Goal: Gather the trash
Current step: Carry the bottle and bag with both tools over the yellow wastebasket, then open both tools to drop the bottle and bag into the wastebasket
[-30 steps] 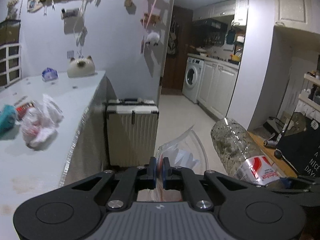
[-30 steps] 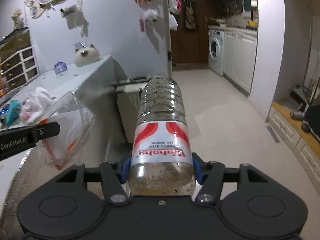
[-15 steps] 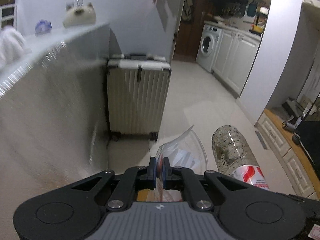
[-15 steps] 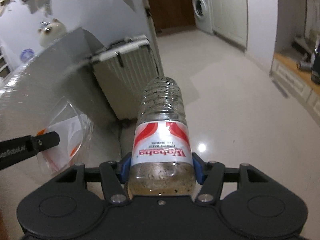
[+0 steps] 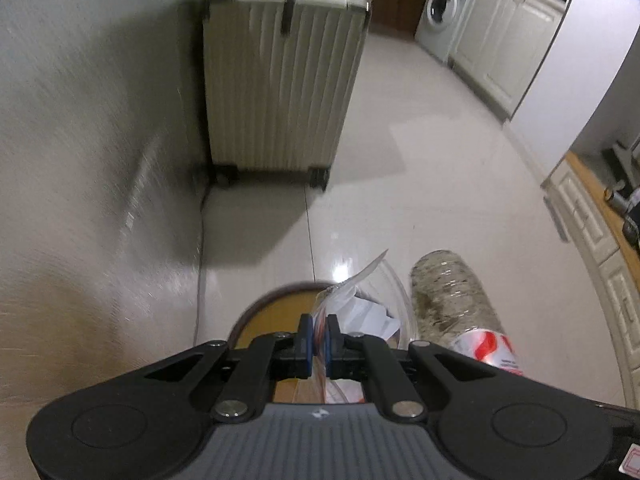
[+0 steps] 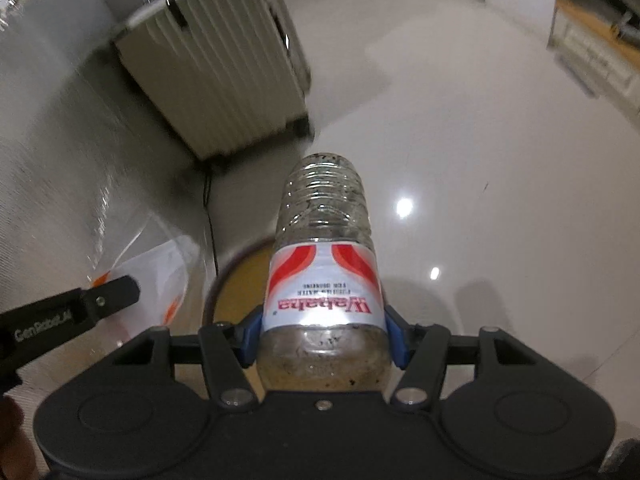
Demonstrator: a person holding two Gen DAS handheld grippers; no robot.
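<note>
Left claw (image 5: 315, 336) clamped on my plastic bag (image 5: 360, 312), right claw (image 6: 322, 338) clamped on the bottle (image 6: 324, 240); both collected, binning's left.

The bottle (image 6: 324, 280) lies between the right gripper's (image 6: 322, 334) pads, pointing ahead and down. To its left the left gripper (image 5: 315, 340) pinches a bag (image 5: 360, 316). Below and ahead of both sits a round bin (image 5: 276, 312), on the floor (image 5: 440, 184). Farther ahead, left, stands a suitcase (image 5: 280, 88) against the draped table (image 5: 92, 160). Cabinets (image 5: 504, 32) line the far right.
</note>
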